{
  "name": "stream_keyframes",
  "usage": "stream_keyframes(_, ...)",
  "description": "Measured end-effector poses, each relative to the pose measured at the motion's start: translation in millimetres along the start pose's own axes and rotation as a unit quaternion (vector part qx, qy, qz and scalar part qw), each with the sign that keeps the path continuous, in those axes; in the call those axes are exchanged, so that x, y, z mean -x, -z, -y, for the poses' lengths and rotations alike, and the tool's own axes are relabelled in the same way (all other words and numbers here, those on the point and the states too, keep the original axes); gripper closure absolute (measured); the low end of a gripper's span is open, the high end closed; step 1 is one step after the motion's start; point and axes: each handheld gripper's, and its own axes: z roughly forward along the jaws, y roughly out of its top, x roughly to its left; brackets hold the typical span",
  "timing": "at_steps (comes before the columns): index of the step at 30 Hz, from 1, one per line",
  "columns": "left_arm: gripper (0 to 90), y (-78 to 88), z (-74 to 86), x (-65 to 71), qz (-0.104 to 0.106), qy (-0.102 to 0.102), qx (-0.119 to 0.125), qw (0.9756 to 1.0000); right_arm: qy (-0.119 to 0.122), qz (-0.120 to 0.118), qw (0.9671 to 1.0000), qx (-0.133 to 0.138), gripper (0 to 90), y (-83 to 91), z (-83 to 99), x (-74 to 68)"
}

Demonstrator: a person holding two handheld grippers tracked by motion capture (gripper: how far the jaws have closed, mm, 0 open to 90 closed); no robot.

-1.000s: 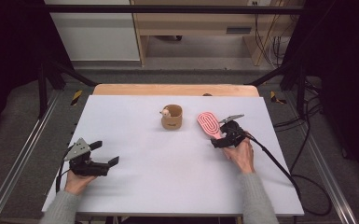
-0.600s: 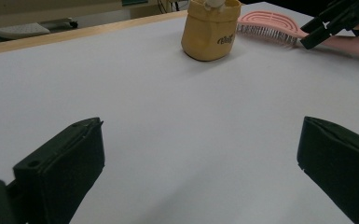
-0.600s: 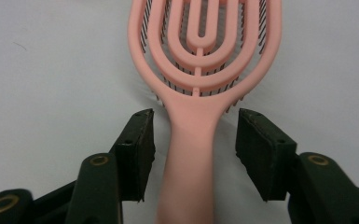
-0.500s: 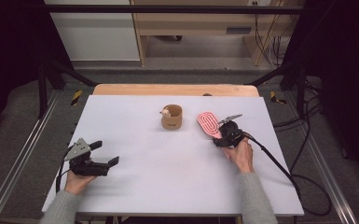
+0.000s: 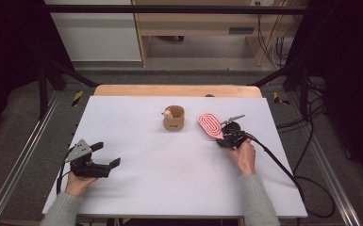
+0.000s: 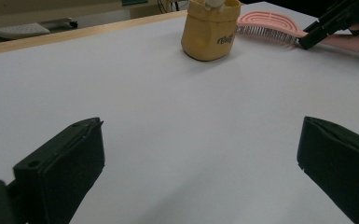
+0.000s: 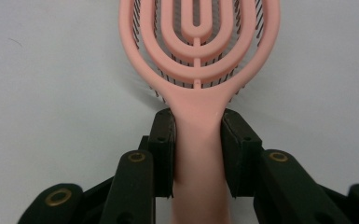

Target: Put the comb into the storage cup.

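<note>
From above, the right claw (image 5: 227,137) sat at the handle of the pink brush (image 5: 210,125), which lay flat on the white desk (image 5: 179,188) just right of the small brown pot (image 5: 174,118). The left claw (image 5: 104,162) rested well apart, near the desk's front left corner. Beyond the desk stood a pale wooden bench, dark frame posts and loose cables on grey floor.

In the left claw's view its jaws stood wide with only bare desk between them; the pot (image 6: 210,29) and brush (image 6: 270,25) lay far off.

In the right claw's view the jaws had just been closing, and the pads pressed on both sides of the brush (image 7: 198,135) handle (right where it narrows below the head). I judged the step to be the grasp itself, about complete. The next move would call for a clean lift, keeping the handle from twisting, and clearing the pot.
</note>
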Motion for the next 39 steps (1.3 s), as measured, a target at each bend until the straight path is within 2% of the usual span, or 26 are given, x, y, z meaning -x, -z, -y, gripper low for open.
stream_keyframes(21,0.3,0.6,-0.4,0.1,0.0,-0.001,0.002,1.0,-0.019,-0.005,0.9998,-0.003,69.6,5.9,-0.6,-0.6)
stream_keyframes(39,0.3,0.7,-1.2,1.1,-0.002,0.0,0.003,1.0,-0.013,-0.023,0.9992,0.031,69.7,27.4,-0.4,-4.3)
